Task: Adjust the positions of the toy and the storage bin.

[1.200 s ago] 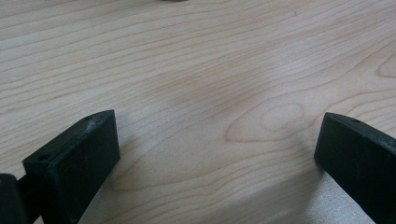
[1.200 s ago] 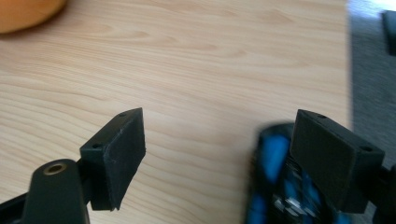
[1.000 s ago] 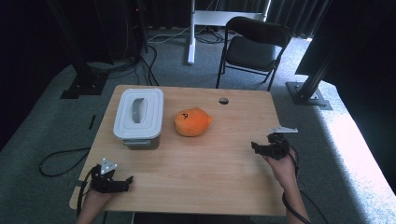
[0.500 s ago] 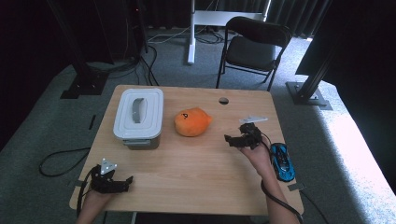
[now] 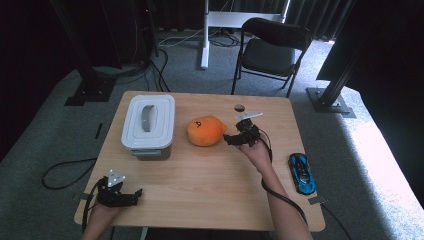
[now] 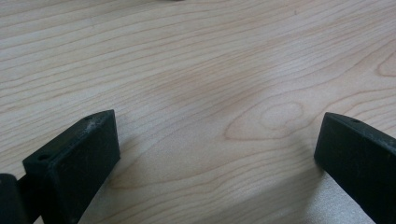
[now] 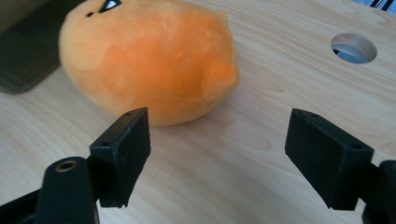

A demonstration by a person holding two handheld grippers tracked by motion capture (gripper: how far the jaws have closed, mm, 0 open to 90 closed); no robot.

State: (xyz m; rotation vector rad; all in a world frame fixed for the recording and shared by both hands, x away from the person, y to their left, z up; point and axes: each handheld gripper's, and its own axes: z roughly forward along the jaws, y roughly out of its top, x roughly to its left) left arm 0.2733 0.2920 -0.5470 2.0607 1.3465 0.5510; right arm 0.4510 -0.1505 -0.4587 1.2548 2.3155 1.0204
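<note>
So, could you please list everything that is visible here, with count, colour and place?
plush toy: one, orange, middle of the table, just ahead of the right gripper
container: one, white lid on a grey body, left of the plush toy
toy car: one, blue, near the table's right edge
table: one, light wood, with a round hole near its far edge
chair: one, black, beyond the table
left gripper: one, black, near left corner, fingers apart over bare wood
right gripper: one, black, fingers apart, nothing between them, lately closing a little
</note>
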